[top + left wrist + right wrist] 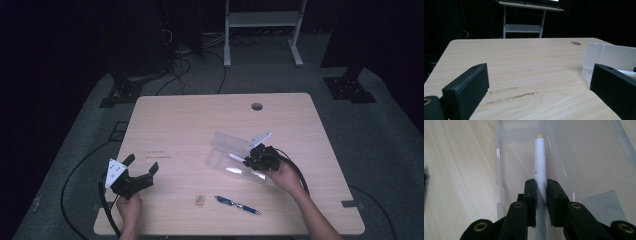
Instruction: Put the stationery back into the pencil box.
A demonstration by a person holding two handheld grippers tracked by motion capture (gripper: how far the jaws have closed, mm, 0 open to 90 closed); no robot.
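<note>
Right gripper view looks straight down the right gripper (541,185), whose two black jaws are clamped on a white pen (540,162), one jaw on each side of the barrel with no gap between pad and barrel. The pen runs away from the camera, and its pale yellowish tip points to the far end of a clear plastic case (589,157). The barrel lies over the case's floor, close to the low left wall; whether it rests on the floor or is lifted just off it cannot be told. A line of small dark print runs along the barrel between the jaws.

In the high view the right gripper (248,160) sits at the near right part of the wooden table (180,120), with the person's right hand (283,176) behind it. The clear plastic case (227,150) lies open and flat, and the white pen (236,158) crosses its middle.

The left gripper (141,166) rests at the near left corner of the table, well apart from the case, with its jaws spread wide and nothing between them. The left gripper view shows the same wide gap, with bare wood between the jaws and the clear plastic case (609,56) off to the right.

A blue pen (237,204) lies on the table near the front edge, outside the case, and a small tan eraser (200,200) lies just to its left.
</note>
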